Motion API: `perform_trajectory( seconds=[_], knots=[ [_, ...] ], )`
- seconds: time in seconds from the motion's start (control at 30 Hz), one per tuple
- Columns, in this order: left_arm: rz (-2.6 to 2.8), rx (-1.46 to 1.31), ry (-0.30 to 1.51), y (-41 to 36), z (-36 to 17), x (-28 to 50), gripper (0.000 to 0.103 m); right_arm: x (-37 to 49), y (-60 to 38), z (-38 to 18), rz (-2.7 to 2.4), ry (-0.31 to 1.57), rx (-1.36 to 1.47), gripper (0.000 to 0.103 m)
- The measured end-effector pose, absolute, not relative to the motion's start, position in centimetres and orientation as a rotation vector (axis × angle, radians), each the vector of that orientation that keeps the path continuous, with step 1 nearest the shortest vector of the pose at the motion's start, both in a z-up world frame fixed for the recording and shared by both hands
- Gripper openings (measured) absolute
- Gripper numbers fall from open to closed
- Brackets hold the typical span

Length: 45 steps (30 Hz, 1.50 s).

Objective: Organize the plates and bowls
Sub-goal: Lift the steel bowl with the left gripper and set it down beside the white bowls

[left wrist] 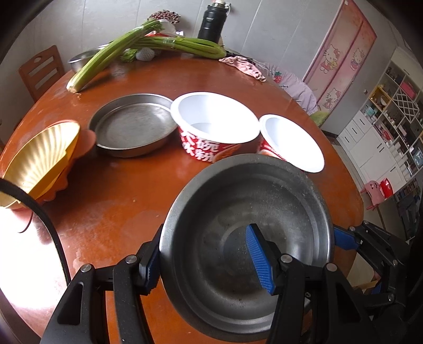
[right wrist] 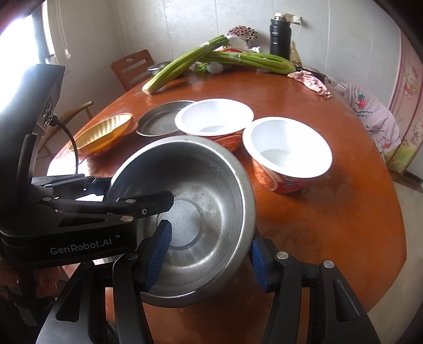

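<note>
- My left hand-held gripper [left wrist: 208, 260] clamps the left wall of the steel bowl [left wrist: 246, 235]: one blue pad sits outside the rim, the other inside.
- My right hand-held gripper [right wrist: 208, 255] clamps the same bowl on its right wall, one pad inside and one outside.
- The bowl hangs tilted between the two, above the near part of the desk [left wrist: 111, 201]. It holds nothing but specks and smears.
- Just beyond its far rim stand two white paper cups with red sides, the larger cup [left wrist: 214, 124] and the smaller cup [left wrist: 292, 141], both empty; in the left view the bowl's rim overlaps the smaller one.
- Left of the larger cup lies a shallow steel plate [left wrist: 133, 124], empty, its edge touching or nearly touching that cup.
- Further left a stack of yellow bowls [left wrist: 39, 161] leans over near the desk edge.
- At the far side lie celery stalks [left wrist: 148, 45], a black flask [left wrist: 211, 22] and a pink cloth [left wrist: 244, 66].
- Open desk lies bare in the middle left, between the held bowl, the plate and the yellow bowls, and to the right of the smaller cup out to the rounded edge.
</note>
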<state>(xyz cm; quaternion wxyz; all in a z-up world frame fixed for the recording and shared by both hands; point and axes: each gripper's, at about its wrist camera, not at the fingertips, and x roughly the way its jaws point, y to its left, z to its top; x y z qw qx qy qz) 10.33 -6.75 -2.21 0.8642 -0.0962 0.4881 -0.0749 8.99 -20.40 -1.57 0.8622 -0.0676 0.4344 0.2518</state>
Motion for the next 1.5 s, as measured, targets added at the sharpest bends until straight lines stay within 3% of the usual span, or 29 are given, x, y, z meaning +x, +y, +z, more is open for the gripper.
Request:
perform_trajectory(
  seconds=[1.03, 1.5],
  knots=[
    [-0.184, -0.18, 1.044, -7.3, -3.1, 10.9, 0.059, 10.0, -20.5, -3.4, 0.518, 0.986, -0.13, 0.059],
    [-0.163, -0.192, 0.982, -6.5, 0.1, 11.3, 0.06, 10.6, -23.2, -1.2, 0.475, 0.932, -0.083, 0.059]
  ],
)
